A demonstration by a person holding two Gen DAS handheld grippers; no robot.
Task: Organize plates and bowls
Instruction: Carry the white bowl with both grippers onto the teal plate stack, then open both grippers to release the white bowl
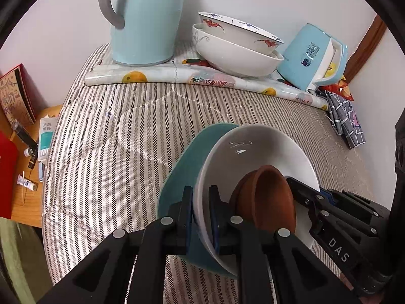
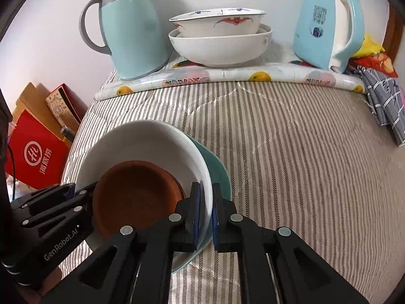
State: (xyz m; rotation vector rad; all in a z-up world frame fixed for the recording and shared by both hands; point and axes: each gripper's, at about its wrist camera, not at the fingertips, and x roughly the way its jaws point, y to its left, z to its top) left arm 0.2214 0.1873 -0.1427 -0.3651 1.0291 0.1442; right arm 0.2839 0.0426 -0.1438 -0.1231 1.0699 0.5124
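A stack of dishes is held between both grippers above the striped tablecloth: a teal plate (image 1: 182, 167) underneath, a white bowl (image 1: 253, 152) on it, and a small brown bowl (image 1: 268, 197) inside. My left gripper (image 1: 201, 217) is shut on the rims of the white bowl and teal plate. My right gripper (image 2: 206, 212) is shut on the opposite rim of the same stack (image 2: 141, 139). The right gripper also shows in the left wrist view (image 1: 329, 210), and the left one in the right wrist view (image 2: 50, 210). Two stacked white bowls (image 1: 238, 43) stand at the back.
A light blue thermos jug (image 1: 146, 17) stands back left and a blue electric kettle (image 1: 314, 55) back right, both on a fruit-print mat (image 1: 162, 74). A checked cloth (image 1: 344, 119) lies at the right. Red boxes (image 2: 38, 152) and small items (image 1: 33, 152) lie left of the table.
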